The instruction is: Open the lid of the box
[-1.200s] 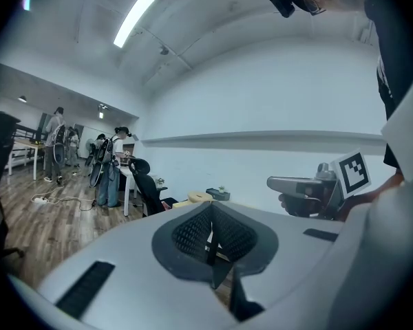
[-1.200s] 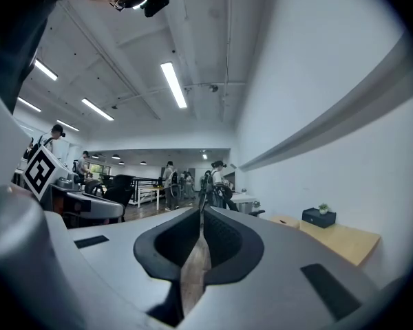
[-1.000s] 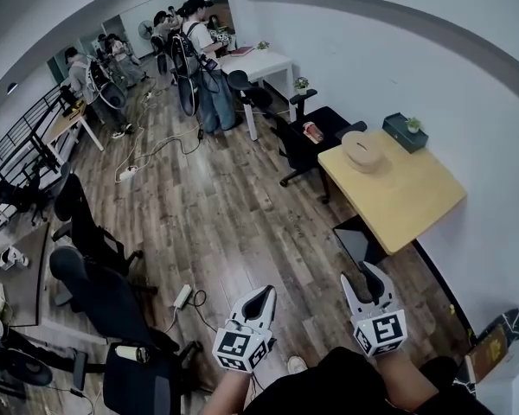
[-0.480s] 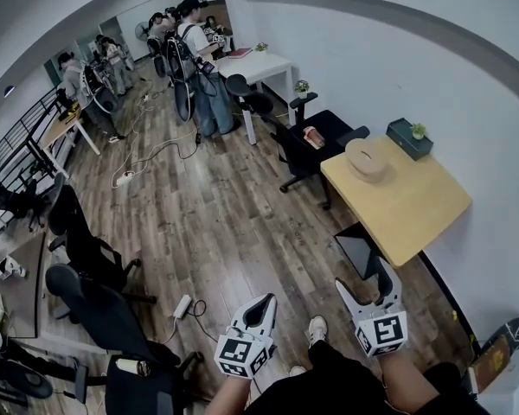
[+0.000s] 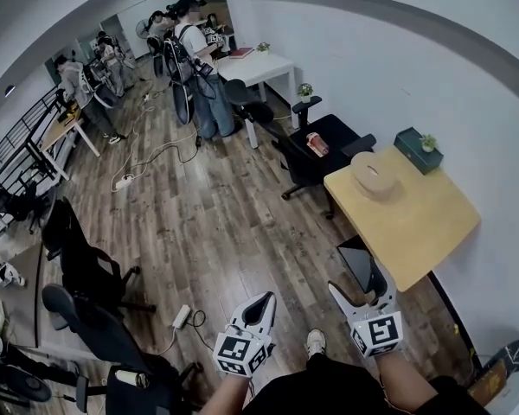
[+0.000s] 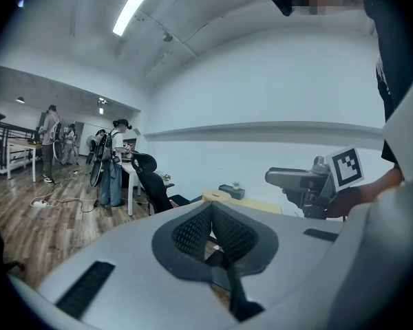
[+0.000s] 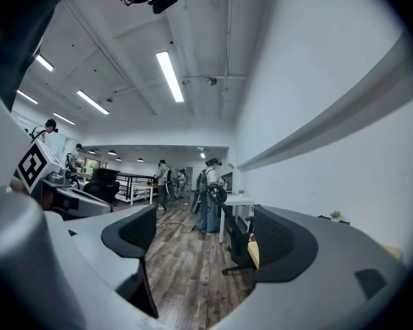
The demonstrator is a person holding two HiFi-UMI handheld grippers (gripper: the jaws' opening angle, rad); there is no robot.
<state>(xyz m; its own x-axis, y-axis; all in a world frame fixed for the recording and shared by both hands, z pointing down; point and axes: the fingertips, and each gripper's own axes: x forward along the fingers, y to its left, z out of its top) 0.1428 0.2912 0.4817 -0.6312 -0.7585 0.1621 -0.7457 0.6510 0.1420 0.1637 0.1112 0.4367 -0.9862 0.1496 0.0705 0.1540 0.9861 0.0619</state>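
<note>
A round tan box with its lid on rests on the light wooden table by the right wall, well ahead of both grippers. In the left gripper view the box shows small beyond the jaws. My left gripper is low in the head view, shut and empty; its pads meet. My right gripper is near the table's front corner. Its jaws are opening, and only floor shows in the gap of this gripper.
A green box with a small plant stands at the table's back. A black office chair is beside the table, and more chairs are at left. A dark flat panel lies at the table's foot. People stand near a white desk. Cables trail over the floor.
The view has shifted toward the table, which sits nearer and further right. My right gripper's jaws have spread apart from nearly closed. The left gripper has stayed shut.
</note>
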